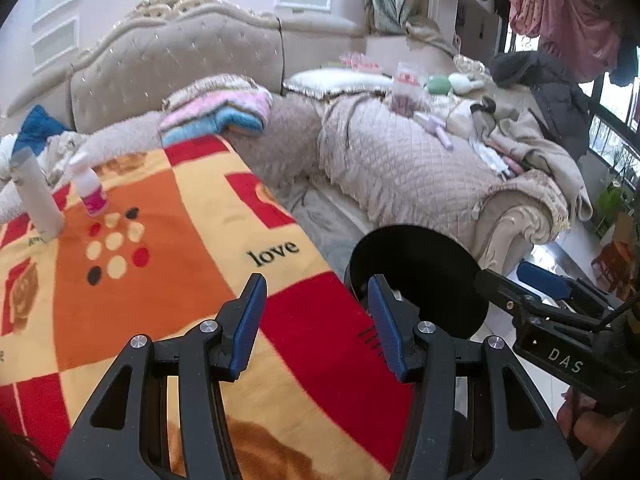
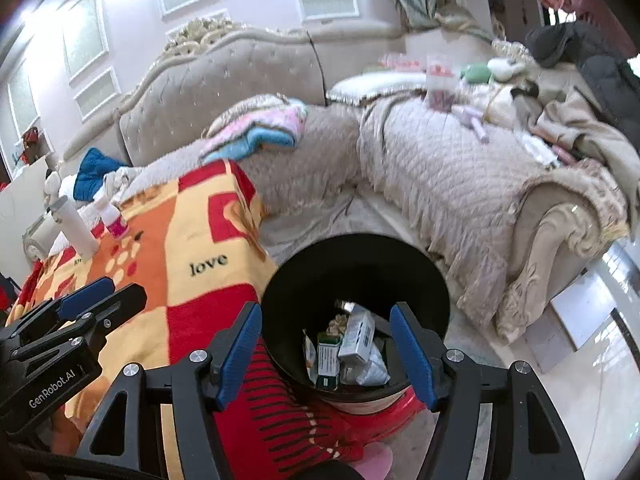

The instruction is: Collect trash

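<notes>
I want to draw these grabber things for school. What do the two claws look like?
Both match. The left claw and right claw each have two black plastic arms with triangle-shaped cut-outs, round silver bolts at the joints, and flat blue pads on the inner sides of the fingers. The left one's body reads "GenRobot.AI" in white letters; the right one's body shows "DAS".

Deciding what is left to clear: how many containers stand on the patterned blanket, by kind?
Tall white tube standing on its cap: 1
Small white bottle with a pink label: 1
Total: 2
Both stand upright at the far corner of the orange, red and yellow blanket, apart from the black round bin.
</notes>
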Tool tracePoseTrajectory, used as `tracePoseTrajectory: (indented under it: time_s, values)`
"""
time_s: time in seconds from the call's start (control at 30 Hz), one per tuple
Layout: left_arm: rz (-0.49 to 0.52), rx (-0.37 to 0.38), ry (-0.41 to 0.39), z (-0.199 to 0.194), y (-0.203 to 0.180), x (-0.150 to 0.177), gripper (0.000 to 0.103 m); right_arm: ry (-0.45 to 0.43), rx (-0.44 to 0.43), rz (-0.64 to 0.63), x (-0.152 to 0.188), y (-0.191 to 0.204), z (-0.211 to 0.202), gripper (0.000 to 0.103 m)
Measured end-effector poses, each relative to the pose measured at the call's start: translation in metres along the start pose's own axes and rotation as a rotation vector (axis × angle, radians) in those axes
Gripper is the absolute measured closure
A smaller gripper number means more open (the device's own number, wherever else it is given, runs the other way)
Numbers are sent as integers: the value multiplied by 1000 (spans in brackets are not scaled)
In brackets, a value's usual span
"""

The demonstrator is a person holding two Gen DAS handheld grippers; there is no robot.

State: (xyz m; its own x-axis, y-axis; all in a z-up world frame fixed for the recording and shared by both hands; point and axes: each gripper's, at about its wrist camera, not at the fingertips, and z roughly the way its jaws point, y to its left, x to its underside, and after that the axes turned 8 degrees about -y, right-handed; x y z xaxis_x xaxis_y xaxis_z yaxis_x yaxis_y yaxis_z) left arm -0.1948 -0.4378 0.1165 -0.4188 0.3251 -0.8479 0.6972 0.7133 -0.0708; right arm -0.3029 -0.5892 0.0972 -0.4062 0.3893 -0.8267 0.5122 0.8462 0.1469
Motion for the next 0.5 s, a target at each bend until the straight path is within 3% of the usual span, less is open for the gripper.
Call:
tracePoseTrajectory:
  time_s: [0.1, 0.5]
  values:
    - [13, -16, -38, -16, 0, -1, 52, -41, 5, -16, -2, 7, -15, 30]
    - [8, -37, -93, -48, 8, 1, 52, -125, 6, -57, -6, 27, -52, 29]
